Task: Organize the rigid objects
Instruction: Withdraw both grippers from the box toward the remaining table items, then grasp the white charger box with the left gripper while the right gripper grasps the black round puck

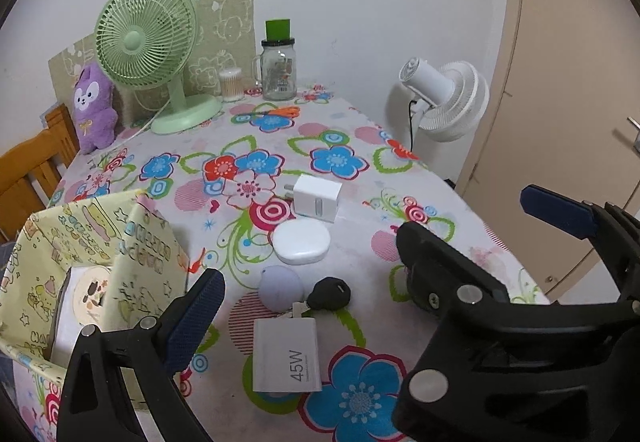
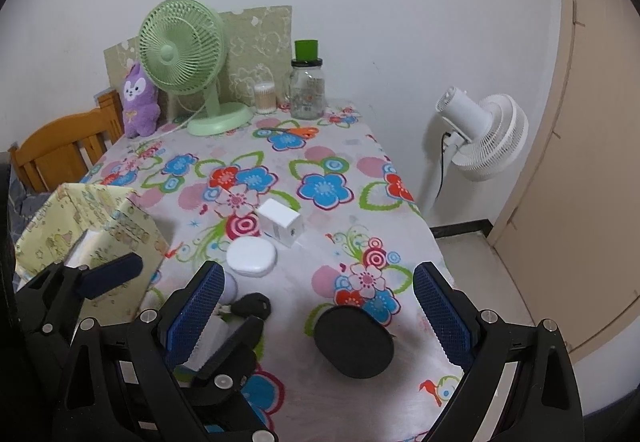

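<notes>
My left gripper (image 1: 320,278) is open above a lilac ball (image 1: 278,288), a black key fob (image 1: 332,294) and a white 45W charger (image 1: 286,356). Its right finger is lost among the right gripper's black parts. Farther back lie a white oval case (image 1: 302,242) and a white cube charger (image 1: 318,197). My right gripper (image 2: 318,274) is open, and a black disc (image 2: 354,342) lies on the cloth between its fingers. A yellow patterned box (image 1: 100,242) stands at the left with a white item inside.
At the back of the flowered table stand a green fan (image 1: 148,37), a purple plush (image 1: 94,109), a glass jar (image 1: 278,69), a swab tub (image 1: 232,83) and orange scissors (image 1: 276,111). A white floor fan (image 1: 448,97) stands beyond the right edge, a wooden chair (image 1: 32,169) at the left.
</notes>
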A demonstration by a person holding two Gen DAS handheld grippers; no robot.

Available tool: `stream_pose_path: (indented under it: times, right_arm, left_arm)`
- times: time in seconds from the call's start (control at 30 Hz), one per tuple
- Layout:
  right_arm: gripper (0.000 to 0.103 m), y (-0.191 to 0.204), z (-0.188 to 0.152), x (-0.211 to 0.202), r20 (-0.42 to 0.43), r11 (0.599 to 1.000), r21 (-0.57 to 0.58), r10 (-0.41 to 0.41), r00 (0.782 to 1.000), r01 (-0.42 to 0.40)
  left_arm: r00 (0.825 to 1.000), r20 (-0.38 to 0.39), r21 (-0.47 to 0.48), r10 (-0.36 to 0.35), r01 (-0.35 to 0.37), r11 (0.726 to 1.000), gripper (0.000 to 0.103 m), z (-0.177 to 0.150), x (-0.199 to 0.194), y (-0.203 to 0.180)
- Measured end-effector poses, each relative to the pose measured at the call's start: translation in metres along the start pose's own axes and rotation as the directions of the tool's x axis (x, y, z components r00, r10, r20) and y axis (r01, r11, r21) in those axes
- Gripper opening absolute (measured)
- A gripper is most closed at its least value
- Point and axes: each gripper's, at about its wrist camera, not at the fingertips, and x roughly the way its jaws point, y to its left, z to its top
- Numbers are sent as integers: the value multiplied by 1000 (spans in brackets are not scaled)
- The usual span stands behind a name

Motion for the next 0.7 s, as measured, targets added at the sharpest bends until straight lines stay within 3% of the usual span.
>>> stream_pose_path:
  times: [0.23, 0.37, 0.7]
  right_arm:
    - [97, -8, -15, 24, -56, 1000, -1, 17, 998, -17]
    - [97, -12, -21, 34, -68, 1000, 9, 30, 997, -30]
    - [97, -11, -34, 61, -120, 999, 16, 44, 992, -43]
  left_arm:
    - [999, -45, -23, 16, -17, 1000, 101, -12, 23, -2]
    - [997, -28, -80, 72, -74, 994, 101, -20, 28, 0]
    - [993, -80, -40, 92, -96, 995, 101, -31, 47, -3]
